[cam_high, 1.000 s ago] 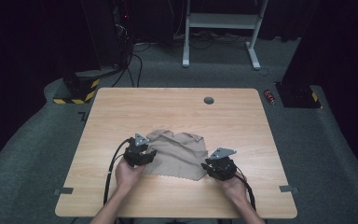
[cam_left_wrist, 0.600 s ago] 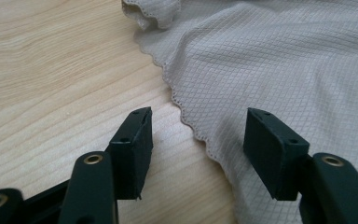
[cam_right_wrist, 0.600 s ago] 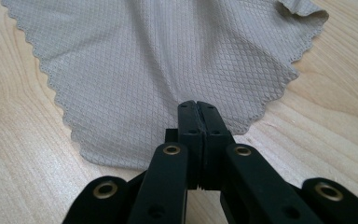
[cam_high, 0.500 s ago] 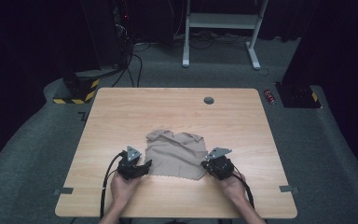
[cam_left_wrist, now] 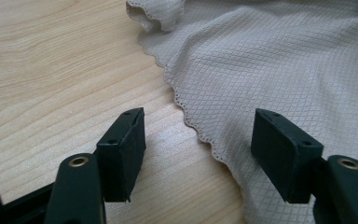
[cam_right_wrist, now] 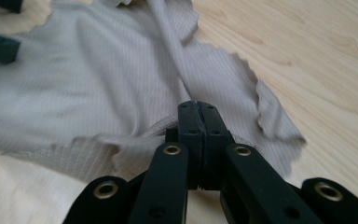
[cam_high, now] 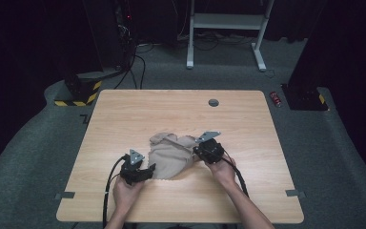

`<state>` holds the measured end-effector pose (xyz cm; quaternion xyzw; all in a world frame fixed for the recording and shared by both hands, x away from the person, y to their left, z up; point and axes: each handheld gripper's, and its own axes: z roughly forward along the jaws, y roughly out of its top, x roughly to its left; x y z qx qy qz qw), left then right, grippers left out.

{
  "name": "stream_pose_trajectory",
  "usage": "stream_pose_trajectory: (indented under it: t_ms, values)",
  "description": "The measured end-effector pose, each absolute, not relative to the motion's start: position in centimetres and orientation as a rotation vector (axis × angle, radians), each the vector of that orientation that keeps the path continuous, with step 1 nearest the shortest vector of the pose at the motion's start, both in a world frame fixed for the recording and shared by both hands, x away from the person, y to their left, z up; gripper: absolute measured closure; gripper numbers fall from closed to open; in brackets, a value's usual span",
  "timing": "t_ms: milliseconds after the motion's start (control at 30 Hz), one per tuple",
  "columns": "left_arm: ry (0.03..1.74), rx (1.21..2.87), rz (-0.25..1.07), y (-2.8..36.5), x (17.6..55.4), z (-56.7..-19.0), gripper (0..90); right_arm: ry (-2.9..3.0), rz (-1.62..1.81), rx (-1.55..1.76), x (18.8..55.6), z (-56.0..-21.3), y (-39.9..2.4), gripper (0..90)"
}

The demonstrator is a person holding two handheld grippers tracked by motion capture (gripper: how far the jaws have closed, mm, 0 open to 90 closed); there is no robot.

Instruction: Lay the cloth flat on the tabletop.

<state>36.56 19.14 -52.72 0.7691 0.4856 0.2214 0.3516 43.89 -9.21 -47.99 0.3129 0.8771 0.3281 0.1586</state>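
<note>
High view: we see the beige cloth rumpled near the middle of the wooden table. The right gripper pinches the cloth's right edge, jaws pressed together on a fold. The left gripper rests at the cloth's lower left edge, its jaws just opened; the scalloped hem lies between them, ungripped.

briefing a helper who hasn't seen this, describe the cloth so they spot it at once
On the wooden table, look at the near half, between the person's two grippers. The cloth lies there crumpled: thin beige fabric with a fine diamond weave and a scalloped edge, the table's one soft thing.
</note>
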Motion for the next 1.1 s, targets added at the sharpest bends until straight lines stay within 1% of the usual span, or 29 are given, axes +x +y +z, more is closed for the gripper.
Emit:
stream_pose_trajectory:
  t_ms: [167, 233, 300, 500, 667, 800, 900, 1000, 1100]
  values:
    - [1.258, 1.991, 0.573, 19.1, 36.6, -52.7, 34.7, 2.552, 0.878, 0.905, 45.3, -49.7, -7.1, 87.7]
    - [1.257, 1.992, 0.574, 19.2, 36.6, -52.7, 34.5, 2.552, 0.884, 0.903, 45.4, -49.7, -6.9, 84.6]
    - [1.257, 1.994, 0.573, 19.2, 36.6, -52.7, 34.5, 2.535, 0.913, 0.911, 45.1, -49.1, -7.3, 82.2]
    - [1.257, 1.995, 0.574, 19.2, 36.6, -52.7, 34.3, 2.469, 1.002, 0.866, 42.4, -46.5, -9.9, 82.0]
    - [1.258, 1.994, 0.573, 19.2, 36.6, -52.7, 34.2, 2.510, 0.970, 0.823, 40.8, -47.0, -10.5, 82.0]
    - [1.259, 1.994, 0.573, 19.2, 36.6, -52.7, 34.1, 2.540, 0.945, 0.830, 41.3, -48.3, -9.3, 80.6]
    - [1.259, 1.995, 0.573, 19.2, 36.6, -52.7, 34.0, 2.565, 0.943, 0.834, 42.1, -49.3, -7.5, 79.5]
    - [1.260, 1.993, 0.573, 19.2, 36.6, -52.7, 33.9, 2.581, 0.938, 0.811, 42.6, -49.9, -5.8, 76.3]
    - [1.260, 1.994, 0.573, 19.2, 36.6, -52.7, 33.8, 2.576, 0.954, 0.813, 42.7, -49.9, -5.3, 75.5]
